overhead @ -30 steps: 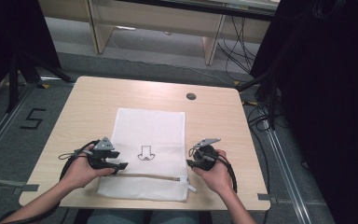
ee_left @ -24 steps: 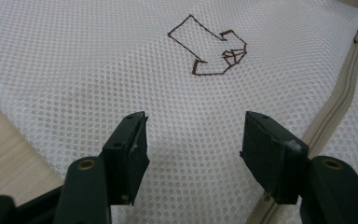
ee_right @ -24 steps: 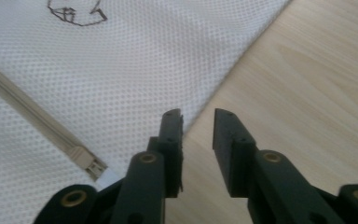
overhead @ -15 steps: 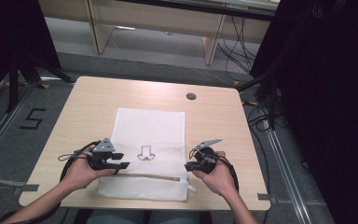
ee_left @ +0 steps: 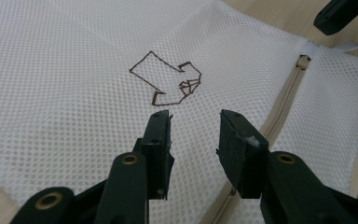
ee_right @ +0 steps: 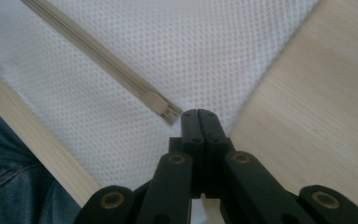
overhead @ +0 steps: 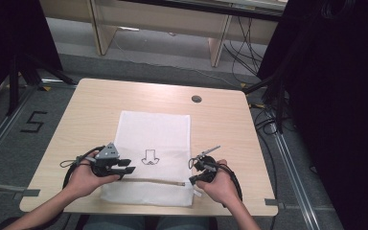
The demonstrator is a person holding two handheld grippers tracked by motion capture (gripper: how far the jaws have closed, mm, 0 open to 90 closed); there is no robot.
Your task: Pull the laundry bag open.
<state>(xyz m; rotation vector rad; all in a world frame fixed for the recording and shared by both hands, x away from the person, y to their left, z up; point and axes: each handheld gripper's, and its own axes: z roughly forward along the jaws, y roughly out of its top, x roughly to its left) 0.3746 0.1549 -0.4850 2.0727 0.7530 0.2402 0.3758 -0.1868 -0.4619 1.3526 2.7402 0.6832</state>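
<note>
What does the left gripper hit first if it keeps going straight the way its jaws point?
Probably the white mesh bag itself. The left gripper is open and angled down over it, so the mesh just short of the drawn arrow comes first. The zipper runs off to one side. Height above the mesh is unclear.

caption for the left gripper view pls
Open left gripper poised above a white mesh bag, by its drawn arrow and zipper.
</note>
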